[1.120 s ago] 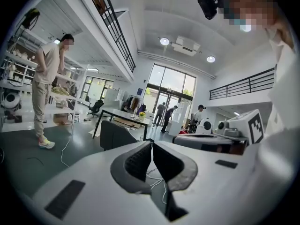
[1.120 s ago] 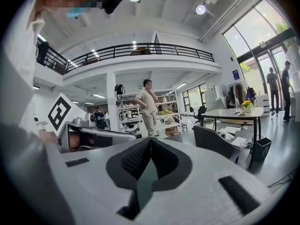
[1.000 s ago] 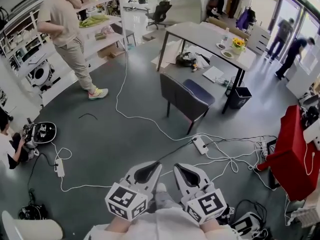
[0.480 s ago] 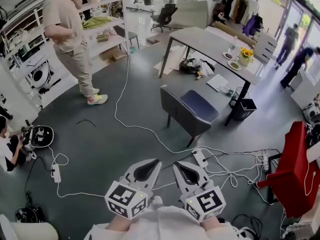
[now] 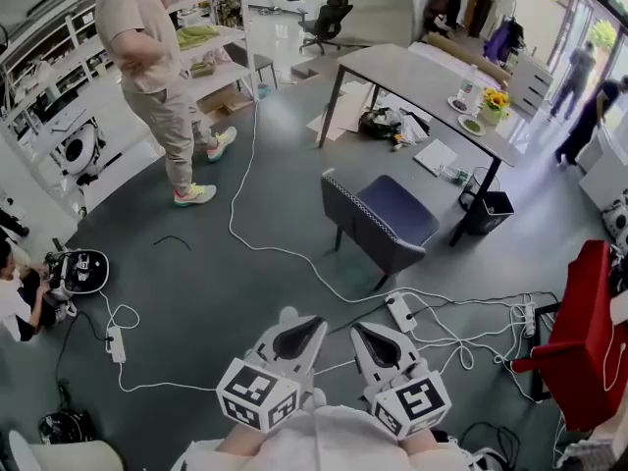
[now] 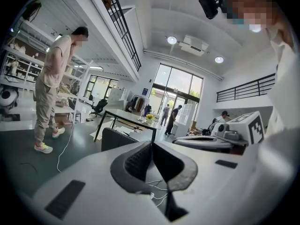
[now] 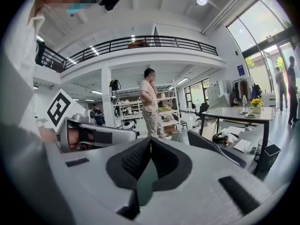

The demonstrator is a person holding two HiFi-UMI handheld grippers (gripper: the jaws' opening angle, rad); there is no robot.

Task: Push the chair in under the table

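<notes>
A dark blue chair [image 5: 378,220] stands on the grey floor, pulled out from a grey table [image 5: 422,81], its back toward me. In the left gripper view the chair [image 6: 117,138] shows behind the jaws, with the table [image 6: 126,118] beyond. The right gripper view has the chair [image 7: 211,148] to the right of the jaws and the table [image 7: 241,112] further right. My left gripper [image 5: 291,321] and right gripper [image 5: 363,330] are side by side low in the head view, both shut and empty, some way short of the chair.
White cables and a power strip [image 5: 399,312] lie on the floor between me and the chair. A person [image 5: 157,77] stands at the left by shelving. A bin [image 5: 487,212] sits under the table's right end. A red object [image 5: 589,341] is at the right.
The chair and table have come nearer and sit lower in the head view. Both grippers stay shut. The standing person has taken a step.
</notes>
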